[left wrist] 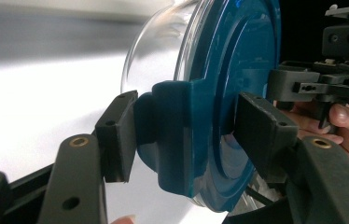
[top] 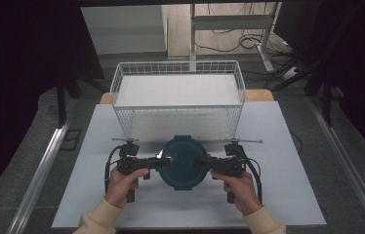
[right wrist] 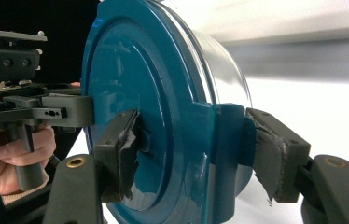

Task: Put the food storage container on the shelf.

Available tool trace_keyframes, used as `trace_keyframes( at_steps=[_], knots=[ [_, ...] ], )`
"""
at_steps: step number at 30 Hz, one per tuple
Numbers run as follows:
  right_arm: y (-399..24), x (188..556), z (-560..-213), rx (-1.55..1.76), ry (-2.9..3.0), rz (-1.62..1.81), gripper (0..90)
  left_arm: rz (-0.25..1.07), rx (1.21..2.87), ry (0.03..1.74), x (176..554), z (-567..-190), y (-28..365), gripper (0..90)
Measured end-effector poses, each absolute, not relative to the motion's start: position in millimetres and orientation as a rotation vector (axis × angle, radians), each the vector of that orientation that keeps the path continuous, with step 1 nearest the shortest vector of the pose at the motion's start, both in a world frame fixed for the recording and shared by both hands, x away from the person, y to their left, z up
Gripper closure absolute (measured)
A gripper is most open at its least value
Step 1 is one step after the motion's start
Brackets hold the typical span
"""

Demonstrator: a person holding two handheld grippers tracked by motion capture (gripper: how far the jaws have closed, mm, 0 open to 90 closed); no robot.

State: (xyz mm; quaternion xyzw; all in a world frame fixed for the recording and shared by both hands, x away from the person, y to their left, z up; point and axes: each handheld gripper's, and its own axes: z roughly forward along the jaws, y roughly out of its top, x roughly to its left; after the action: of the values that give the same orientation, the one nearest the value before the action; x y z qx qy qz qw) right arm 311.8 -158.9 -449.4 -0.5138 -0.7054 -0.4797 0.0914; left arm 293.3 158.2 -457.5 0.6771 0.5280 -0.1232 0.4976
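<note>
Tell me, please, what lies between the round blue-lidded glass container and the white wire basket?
In the high view, only bare white tabletop separates the round blue-lidded glass container from the white wire basket.

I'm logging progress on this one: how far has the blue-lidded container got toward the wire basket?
Done: both tools grip the container by its lid clips, the left tool on one side, the right tool on the other. In hand: it is held between them in front of the basket. Left, probably: carrying it over the rim and setting it inside.
</note>
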Motion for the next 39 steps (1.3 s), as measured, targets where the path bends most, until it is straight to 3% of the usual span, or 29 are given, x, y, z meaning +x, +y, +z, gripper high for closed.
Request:
trace_keyframes(
  at_steps=[39],
  knots=[
    [-142, 340, -344, -1.42, -2.23, -1.535, 36.9, -0.195, 1.622, 1.186, 316, -362, 174, 42.2]
  ],
)
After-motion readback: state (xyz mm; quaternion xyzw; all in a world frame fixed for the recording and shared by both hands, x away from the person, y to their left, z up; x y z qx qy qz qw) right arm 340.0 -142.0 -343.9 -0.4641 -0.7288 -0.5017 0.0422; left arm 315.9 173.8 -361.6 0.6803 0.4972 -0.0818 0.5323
